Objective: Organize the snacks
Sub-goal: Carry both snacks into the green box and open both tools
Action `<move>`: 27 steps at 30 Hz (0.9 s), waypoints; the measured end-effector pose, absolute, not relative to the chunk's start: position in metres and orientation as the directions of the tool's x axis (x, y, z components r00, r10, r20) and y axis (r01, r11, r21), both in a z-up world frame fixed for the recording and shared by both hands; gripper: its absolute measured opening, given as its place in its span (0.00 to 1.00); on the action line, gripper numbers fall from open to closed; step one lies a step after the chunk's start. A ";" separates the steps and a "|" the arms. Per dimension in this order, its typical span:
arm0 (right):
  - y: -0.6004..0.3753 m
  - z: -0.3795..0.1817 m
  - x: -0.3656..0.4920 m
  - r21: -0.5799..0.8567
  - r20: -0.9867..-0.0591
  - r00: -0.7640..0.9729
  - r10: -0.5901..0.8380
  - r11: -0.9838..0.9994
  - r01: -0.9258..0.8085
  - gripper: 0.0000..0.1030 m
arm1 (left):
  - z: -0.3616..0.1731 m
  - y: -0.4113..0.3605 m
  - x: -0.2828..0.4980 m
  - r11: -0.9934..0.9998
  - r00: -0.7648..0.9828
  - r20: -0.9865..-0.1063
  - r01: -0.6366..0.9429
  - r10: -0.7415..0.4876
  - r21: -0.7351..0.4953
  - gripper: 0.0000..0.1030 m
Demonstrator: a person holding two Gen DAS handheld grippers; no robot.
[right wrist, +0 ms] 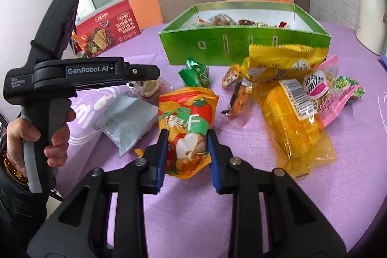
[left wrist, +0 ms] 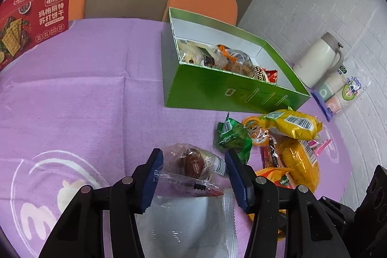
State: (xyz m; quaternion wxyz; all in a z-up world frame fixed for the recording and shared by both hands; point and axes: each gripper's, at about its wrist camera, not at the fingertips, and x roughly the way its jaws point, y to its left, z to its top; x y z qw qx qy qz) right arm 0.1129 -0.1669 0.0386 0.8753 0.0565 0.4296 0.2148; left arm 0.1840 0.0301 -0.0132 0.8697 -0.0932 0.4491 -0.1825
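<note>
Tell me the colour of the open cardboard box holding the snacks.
Green outside, white inside: the open cardboard box, clearest in the left wrist view.

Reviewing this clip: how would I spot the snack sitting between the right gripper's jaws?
Start at the open green box on the purple tablecloth. In front of it, nearest the camera, lies an orange fruit-chip bag between the right gripper jaws. Unlike the yellow packs beside it, it shows apple pictures.
</note>
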 end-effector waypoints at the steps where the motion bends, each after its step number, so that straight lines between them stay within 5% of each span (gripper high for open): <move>1: -0.167 0.044 0.111 0.283 -0.717 0.549 0.429 0.899 -0.333 0.31 | -0.008 0.031 0.182 0.915 0.538 -0.740 0.237 -0.403 -0.326 0.52; 14: -0.193 0.113 0.149 0.250 -0.597 0.686 0.417 0.909 -0.334 0.31 | 0.068 0.017 0.189 0.899 0.629 -0.642 0.306 -0.439 -0.314 0.49; 15: -0.197 0.115 0.158 0.249 -0.596 0.693 0.406 0.914 -0.321 0.31 | 0.072 0.014 0.196 0.900 0.633 -0.639 0.309 -0.437 -0.309 0.36; 16: -0.203 0.115 0.171 0.255 -0.600 0.695 0.396 0.918 -0.303 0.31 | 0.075 0.012 0.202 0.895 0.625 -0.641 0.315 -0.446 -0.316 0.09; 24: -0.235 0.101 0.219 0.308 -0.634 0.684 0.360 0.929 -0.203 0.31 | 0.064 0.006 0.240 0.890 0.575 -0.679 0.314 -0.456 -0.331 0.10; 27: -0.238 0.096 0.216 0.310 -0.636 0.684 0.358 0.930 -0.199 0.32 | 0.052 0.009 0.227 0.901 0.565 -0.709 0.348 -0.422 -0.258 0.47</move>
